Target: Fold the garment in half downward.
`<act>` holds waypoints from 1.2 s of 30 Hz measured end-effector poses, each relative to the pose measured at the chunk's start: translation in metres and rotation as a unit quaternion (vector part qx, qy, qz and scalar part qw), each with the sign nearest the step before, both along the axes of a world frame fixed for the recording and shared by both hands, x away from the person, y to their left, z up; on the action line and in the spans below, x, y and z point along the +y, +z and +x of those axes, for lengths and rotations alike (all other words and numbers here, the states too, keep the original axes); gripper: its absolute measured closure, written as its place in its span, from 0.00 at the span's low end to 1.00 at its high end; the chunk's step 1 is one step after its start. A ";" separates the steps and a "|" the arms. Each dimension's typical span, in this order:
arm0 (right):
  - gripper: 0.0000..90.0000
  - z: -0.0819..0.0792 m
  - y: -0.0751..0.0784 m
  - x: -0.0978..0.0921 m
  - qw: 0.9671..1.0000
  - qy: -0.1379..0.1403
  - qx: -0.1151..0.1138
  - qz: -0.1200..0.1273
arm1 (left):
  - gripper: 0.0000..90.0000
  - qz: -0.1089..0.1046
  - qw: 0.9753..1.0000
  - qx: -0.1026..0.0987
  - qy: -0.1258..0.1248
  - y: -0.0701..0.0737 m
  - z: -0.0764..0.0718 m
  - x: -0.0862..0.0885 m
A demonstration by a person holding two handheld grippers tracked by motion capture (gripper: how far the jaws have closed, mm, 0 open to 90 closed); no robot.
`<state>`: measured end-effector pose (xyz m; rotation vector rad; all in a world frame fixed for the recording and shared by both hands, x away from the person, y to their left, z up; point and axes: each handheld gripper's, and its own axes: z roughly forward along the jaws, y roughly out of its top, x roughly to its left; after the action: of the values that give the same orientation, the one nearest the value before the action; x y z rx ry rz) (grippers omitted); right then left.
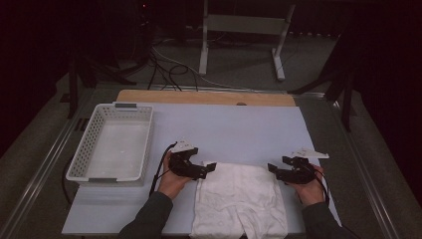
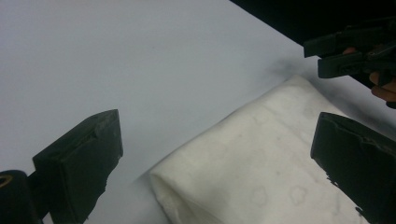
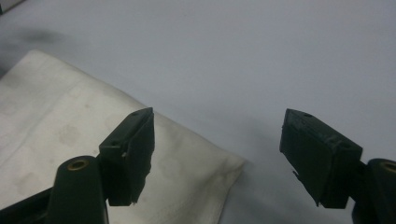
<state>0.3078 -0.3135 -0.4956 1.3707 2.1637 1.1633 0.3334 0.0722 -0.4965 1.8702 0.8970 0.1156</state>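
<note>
A folded white cloth [image 1: 239, 199] lies on the white table cover near the front edge. My left gripper [image 1: 206, 170] hovers at the cloth's far left corner, open, and in the left gripper view that cloth corner [image 2: 243, 177] sits between the spread jaws of the left gripper [image 2: 219, 158]. My right gripper [image 1: 273, 171] is at the cloth's far right corner, also open. In the right gripper view the cloth corner [image 3: 201, 172] lies under the left jaw of the right gripper [image 3: 217, 149], with nothing pinched.
A white perforated basket [image 1: 113, 144] stands empty at the left of the table. A wooden board edge [image 1: 204, 97] runs along the back. The white table cover [image 1: 239, 129] beyond the cloth is bare. Cables and a metal stand [image 1: 239, 35] are on the floor behind.
</note>
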 end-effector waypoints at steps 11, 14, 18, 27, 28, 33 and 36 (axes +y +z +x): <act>0.43 0.012 -0.015 0.005 0.999 -0.003 0.040 -0.024 | 0.05 0.025 0.999 0.018 0.017 -0.009 0.010 -0.002; 0.49 0.014 -0.020 0.005 0.998 -0.001 0.054 -0.033 | 0.07 0.031 0.999 0.024 0.022 -0.011 0.012 -0.002; 0.58 0.013 -0.020 0.008 0.997 -0.001 0.064 -0.041 | 0.10 0.031 0.999 0.027 0.025 -0.011 0.013 0.001; 0.92 0.007 -0.018 0.012 0.997 0.022 0.065 -0.045 | 0.20 0.044 0.998 0.036 0.037 -0.014 0.016 0.000; 0.93 0.007 -0.018 0.013 0.997 0.024 0.061 -0.050 | 0.22 0.047 0.997 0.038 0.038 -0.015 0.016 0.000; 0.93 0.007 -0.018 0.013 0.997 0.021 0.057 -0.055 | 0.35 0.070 0.996 0.049 0.036 -0.022 0.019 -0.004; 0.93 0.007 -0.018 0.012 0.997 0.021 0.059 -0.053 | 0.46 0.077 0.995 0.056 0.026 -0.026 0.019 -0.007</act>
<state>0.3147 -0.3013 -0.5136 1.3842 2.3112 0.9889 0.3526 0.0655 -0.5222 2.0119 1.0376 0.1153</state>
